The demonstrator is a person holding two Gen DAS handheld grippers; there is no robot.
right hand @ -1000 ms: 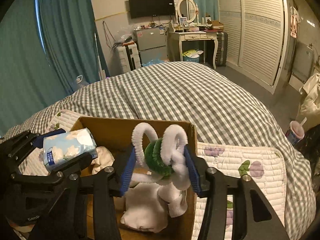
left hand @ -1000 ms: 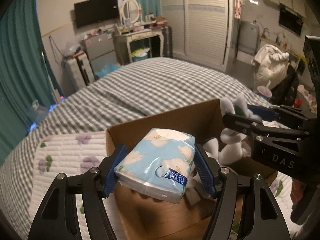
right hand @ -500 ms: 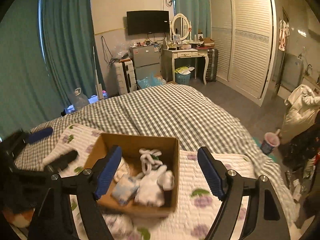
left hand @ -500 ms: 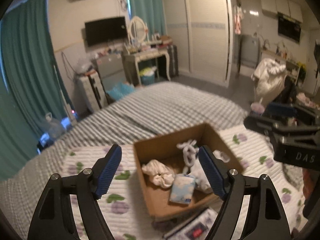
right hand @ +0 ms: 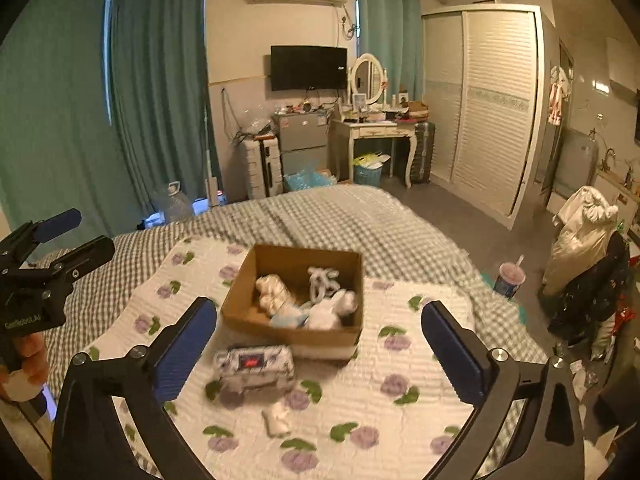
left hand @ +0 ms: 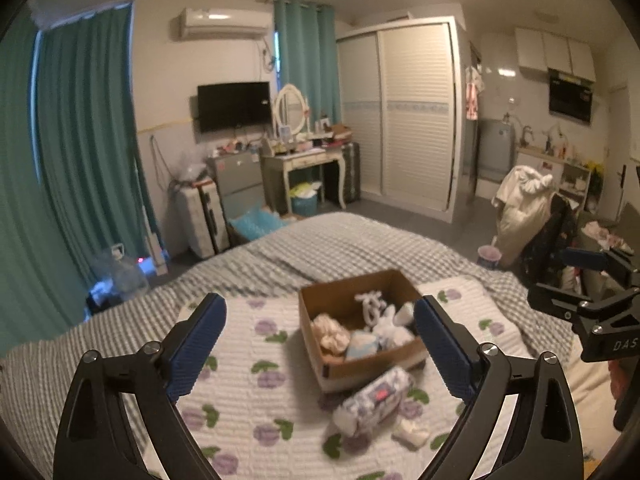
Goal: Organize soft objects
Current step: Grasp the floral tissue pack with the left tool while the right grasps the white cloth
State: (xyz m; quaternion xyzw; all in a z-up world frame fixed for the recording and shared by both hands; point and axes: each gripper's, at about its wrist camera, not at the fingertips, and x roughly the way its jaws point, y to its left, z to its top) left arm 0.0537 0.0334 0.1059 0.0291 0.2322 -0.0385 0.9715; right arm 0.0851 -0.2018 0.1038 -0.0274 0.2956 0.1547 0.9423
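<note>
A cardboard box (left hand: 372, 364) (right hand: 296, 338) stands on the bed. Inside it lie a cream cloth bundle (left hand: 330, 334) (right hand: 272, 292), a white looped toy (left hand: 370, 304) (right hand: 322, 280), a white plush (left hand: 390, 326) (right hand: 332, 312) and a light blue tissue pack (left hand: 362, 346) (right hand: 286, 318). A patterned tissue pack (left hand: 374, 400) (right hand: 254, 366) and a small white item (left hand: 412, 434) (right hand: 278, 418) lie on the quilt before the box. My left gripper (left hand: 318, 302) and right gripper (right hand: 318, 306) hang high above and back from the box. Both sets of jaws are opening, with nothing between them.
The box rests on a white quilt with purple flowers (left hand: 248, 380) over a grey checked bedspread (right hand: 320, 216). A cup with a straw (right hand: 510, 278) stands on the floor right of the bed, near a chair piled with clothes (right hand: 584, 248). A hand (right hand: 24, 364) holds the left gripper.
The left gripper let go of the blue tissue pack and the right let go of the white looped toy; both now lie in the box. Both grippers opened wide and drew back and up.
</note>
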